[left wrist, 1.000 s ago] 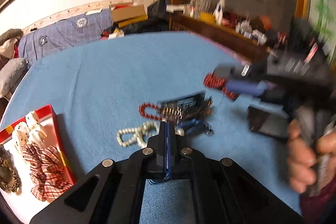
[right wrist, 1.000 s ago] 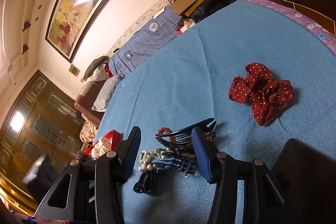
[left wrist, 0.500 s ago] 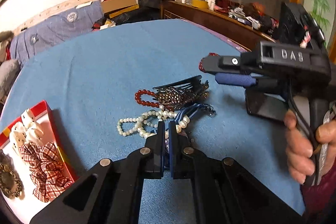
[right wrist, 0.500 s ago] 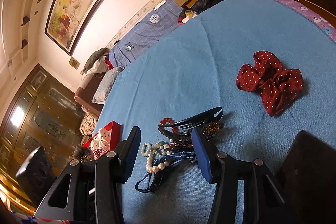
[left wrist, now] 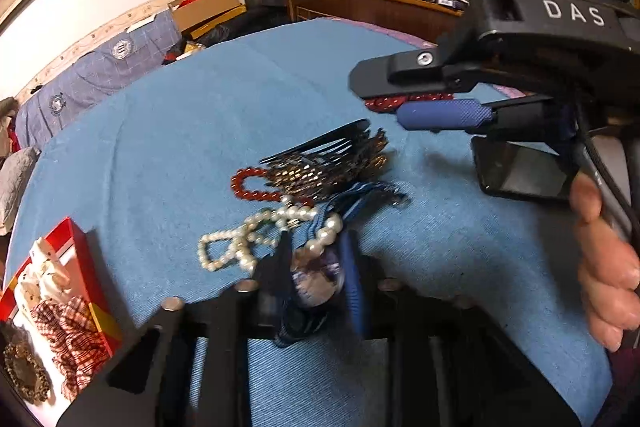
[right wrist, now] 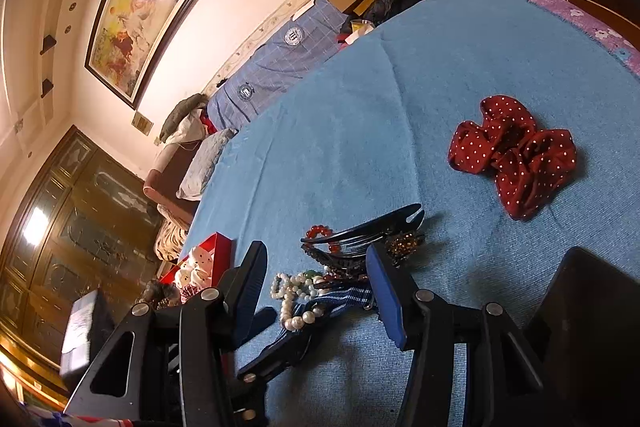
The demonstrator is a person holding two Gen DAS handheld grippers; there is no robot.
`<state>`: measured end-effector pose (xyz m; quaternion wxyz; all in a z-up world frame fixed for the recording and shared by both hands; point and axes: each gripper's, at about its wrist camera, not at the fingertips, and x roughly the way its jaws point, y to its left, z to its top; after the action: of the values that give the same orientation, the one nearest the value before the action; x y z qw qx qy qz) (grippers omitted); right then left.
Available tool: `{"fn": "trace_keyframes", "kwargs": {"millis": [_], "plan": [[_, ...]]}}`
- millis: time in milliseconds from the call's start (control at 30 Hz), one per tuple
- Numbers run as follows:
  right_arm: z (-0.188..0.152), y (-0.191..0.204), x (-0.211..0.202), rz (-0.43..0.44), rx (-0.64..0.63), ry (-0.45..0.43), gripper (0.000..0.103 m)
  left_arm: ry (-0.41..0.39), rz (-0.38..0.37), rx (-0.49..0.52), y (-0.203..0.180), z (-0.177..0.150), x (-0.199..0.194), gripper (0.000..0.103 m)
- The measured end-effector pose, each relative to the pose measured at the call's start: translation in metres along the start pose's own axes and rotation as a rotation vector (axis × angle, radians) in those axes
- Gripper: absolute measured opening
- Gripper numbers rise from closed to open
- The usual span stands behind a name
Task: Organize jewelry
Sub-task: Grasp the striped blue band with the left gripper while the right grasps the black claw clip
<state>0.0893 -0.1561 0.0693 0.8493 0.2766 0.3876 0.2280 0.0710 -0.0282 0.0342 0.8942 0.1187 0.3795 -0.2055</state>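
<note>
Blue-clothed bench [left wrist: 168,131] carrying tangled jewelry. Left hand-held gripper [left wrist: 316,259] lying nearest, parted around pearl necklace [left wrist: 256,239]. Right hand-held gripper [right wrist: 316,279] hovering wide open, empty.

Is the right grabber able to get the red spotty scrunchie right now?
Probably yes. The right gripper is open and holds nothing, and the red polka-dot scrunchie lies alone on the blue cloth, ahead and to its right. Nothing sits between them; the jewelry pile lies off to the side.

Left gripper [left wrist: 316,259] jaws, closed a second ago, now parted around the white pearl necklace [left wrist: 256,239] and blue striped ribbon [left wrist: 298,321], pushed closer into the pile.
</note>
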Motion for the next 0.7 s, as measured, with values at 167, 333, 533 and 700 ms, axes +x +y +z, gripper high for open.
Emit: {"fn": "trace_keyframes", "kwargs": {"millis": [167, 333, 533, 700], "plan": [[-0.001, 0.002, 0.002, 0.000, 0.000, 0.003, 0.056, 0.020, 0.009, -0.035, 0.004, 0.004, 0.007, 0.000], [-0.001, 0.004, 0.003, 0.000, -0.003, 0.007, 0.056, -0.003, 0.029, -0.153, 0.031, 0.003, 0.002, 0.000], [-0.005, 0.010, 0.009, 0.004, -0.014, 0.042, 0.058, -0.149, 0.028, -0.286, 0.061, 0.006, -0.033, 0.000], [-0.001, 0.003, 0.002, -0.056, 0.007, -0.011, 0.058, -0.169, 0.010, -0.345, 0.073, 0.006, -0.038, 0.000]]}}
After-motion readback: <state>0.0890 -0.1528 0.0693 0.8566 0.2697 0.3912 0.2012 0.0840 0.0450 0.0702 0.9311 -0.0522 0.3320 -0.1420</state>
